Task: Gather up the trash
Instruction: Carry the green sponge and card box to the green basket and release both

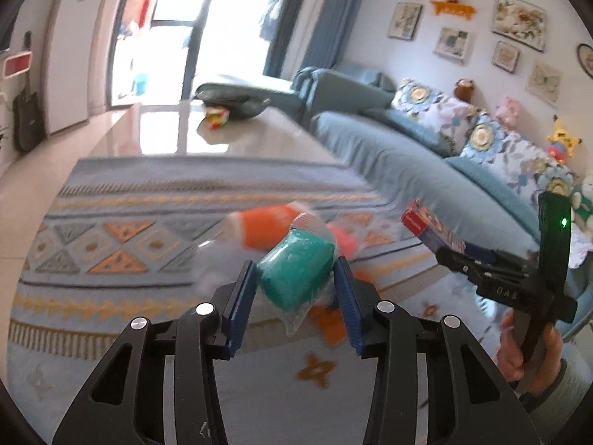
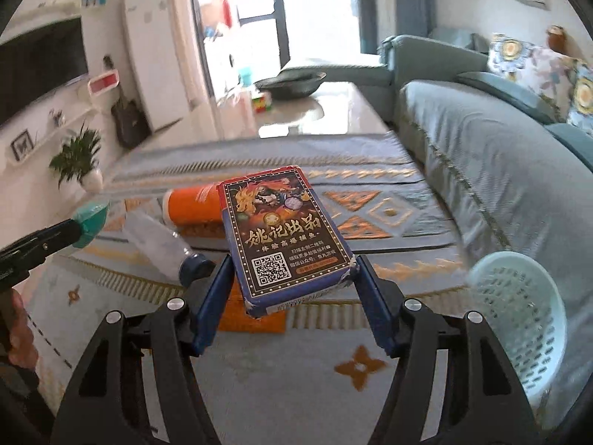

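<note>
Right claw (image 2: 292,289) pinches QR-coded card box (image 2: 283,237); left claw (image 1: 294,282) grips seemingly bagged teal block (image 1: 296,270).

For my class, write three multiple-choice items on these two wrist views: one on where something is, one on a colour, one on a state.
1. Where is the pale basket?
A. on the rug beside the sofa
B. on the low table
C. on the sofa seat

2. What colour is the packet in the left tongs?
A. yellow
B. teal
C. red

3. How do the right tongs stand?
A. open and empty
B. shut on the card box
C. shut on a bottle

Answers: 1 A, it sits on the rug by the sofa. 2 B, teal in clear wrap. 3 B, both fingers press the box's sides.
</note>
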### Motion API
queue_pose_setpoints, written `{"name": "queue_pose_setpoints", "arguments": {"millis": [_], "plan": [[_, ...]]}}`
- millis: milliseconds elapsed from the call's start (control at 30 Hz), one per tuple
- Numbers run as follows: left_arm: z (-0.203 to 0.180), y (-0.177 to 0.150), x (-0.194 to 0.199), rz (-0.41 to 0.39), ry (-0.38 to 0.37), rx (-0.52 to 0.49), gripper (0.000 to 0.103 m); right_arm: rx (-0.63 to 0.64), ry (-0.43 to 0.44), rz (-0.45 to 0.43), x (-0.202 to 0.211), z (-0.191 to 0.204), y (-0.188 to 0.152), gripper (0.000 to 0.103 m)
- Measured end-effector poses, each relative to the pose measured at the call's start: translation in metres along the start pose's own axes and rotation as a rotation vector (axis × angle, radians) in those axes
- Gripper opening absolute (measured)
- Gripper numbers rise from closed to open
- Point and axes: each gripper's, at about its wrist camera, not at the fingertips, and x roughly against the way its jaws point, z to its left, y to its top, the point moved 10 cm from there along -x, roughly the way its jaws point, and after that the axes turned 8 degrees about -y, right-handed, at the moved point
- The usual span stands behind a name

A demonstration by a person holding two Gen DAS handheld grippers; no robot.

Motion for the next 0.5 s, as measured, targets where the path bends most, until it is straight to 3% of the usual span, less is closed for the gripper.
{"name": "queue_pose_setpoints", "arguments": {"millis": [300,500], "plan": [[-0.123,0.036,-0.024,-0.027,-0.157,-0.103,0.041,-0.117,-0.194,-0.099,0.071,-0.115,0.018,0.062],[-0.215,0.045,-0.068,0.001,-0.231,-0.197,0.041,-0.223,-0.302,-0.092,0.090,-0.192,0.007,0.062]]}}
